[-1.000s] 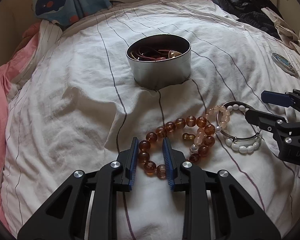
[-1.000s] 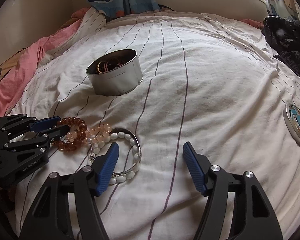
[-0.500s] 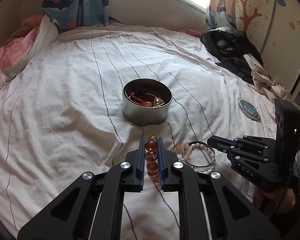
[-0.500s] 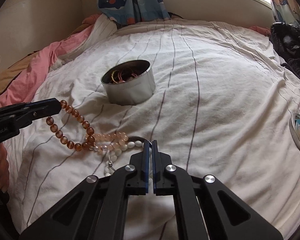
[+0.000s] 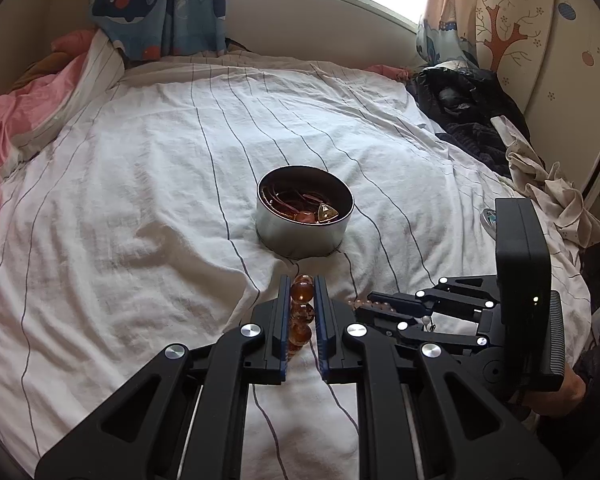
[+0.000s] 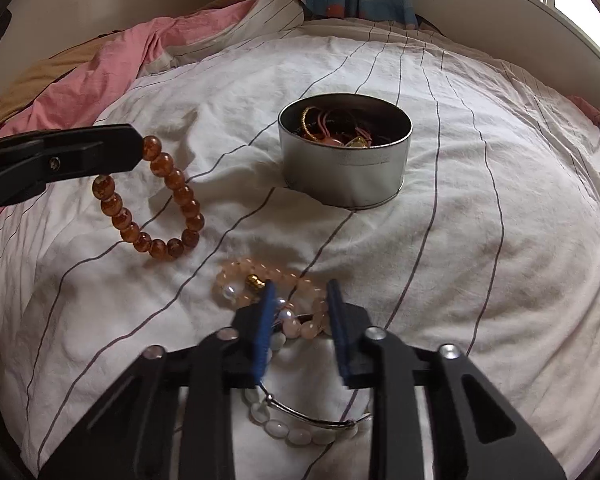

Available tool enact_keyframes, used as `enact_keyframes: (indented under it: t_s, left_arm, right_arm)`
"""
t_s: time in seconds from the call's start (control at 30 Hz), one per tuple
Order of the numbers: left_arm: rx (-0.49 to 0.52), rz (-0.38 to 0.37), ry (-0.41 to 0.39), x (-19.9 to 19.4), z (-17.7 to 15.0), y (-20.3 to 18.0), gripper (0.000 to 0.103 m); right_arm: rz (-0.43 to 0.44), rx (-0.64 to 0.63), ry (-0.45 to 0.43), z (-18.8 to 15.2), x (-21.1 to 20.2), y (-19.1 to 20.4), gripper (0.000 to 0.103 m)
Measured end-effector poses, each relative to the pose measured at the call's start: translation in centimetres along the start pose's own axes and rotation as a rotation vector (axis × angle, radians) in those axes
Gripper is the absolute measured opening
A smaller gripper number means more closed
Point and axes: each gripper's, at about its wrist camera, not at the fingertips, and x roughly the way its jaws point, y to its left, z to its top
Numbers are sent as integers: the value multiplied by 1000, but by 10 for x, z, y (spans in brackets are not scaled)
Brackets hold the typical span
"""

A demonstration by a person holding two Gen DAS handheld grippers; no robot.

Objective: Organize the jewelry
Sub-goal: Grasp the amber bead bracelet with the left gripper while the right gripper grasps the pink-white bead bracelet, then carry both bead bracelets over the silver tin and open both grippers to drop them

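My left gripper [image 5: 302, 290] is shut on an amber bead bracelet [image 5: 301, 312]. In the right wrist view that bracelet [image 6: 156, 208] hangs from the left gripper [image 6: 138, 150] above the sheet. My right gripper [image 6: 301, 284] points down at a pale pink bead bracelet [image 6: 244, 268] lying on the bed. Its jaws are opening, with pink beads and a pearl between them but not pinched. A white bead bangle with a silver band [image 6: 296, 436] lies under its fingers. The round metal tin [image 6: 344, 176] holds several pieces of jewelry and stands beyond both grippers [image 5: 362, 307].
The striped white duvet [image 5: 140, 200] covers the bed. A pink blanket [image 6: 100, 60] is bunched at the left, and dark clothes [image 5: 460, 108] are heaped at the far right. The tin's lid [image 5: 487, 216] lies partly hidden behind the right gripper's body. A person's hand [image 5: 560, 392] holds that gripper.
My left gripper closed on the amber bracelet and lifted it off the bed. My right gripper shut, shifted left over the pale bracelets, and its jaws have parted again.
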Motion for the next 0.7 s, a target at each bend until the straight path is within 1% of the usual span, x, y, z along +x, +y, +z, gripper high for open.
enact_keyframes:
  t_s: [0.03, 0.1, 0.27, 0.4, 0.53, 0.63, 0.7]
  left_arm:
    - [-1, -1, 0, 0, 0, 0, 11]
    - [-6, -6, 0, 0, 0, 0, 11]
    - [-8, -33, -5, -2, 3, -3, 11]
    - [0, -53, -34, -7, 19, -10, 11]
    - [17, -79, -61, -5, 43, -19, 11]
    - [29, -110, -70, 8, 63, -26, 11]
    - [6, -140, -79, 21, 76, -26, 11]
  right_arm:
    - [4, 5, -6, 0, -2, -1, 8]
    - [31, 35, -28, 0, -8, -4, 8]
    - [124, 164, -106, 2, -36, -27, 8]
    - [182, 247, -165, 12, -56, -45, 8]
    - [190, 259, -206, 28, -70, -53, 8]
    - [188, 263, -232, 40, -78, -61, 8]
    - [189, 273, -246, 47, -80, -67, 8]
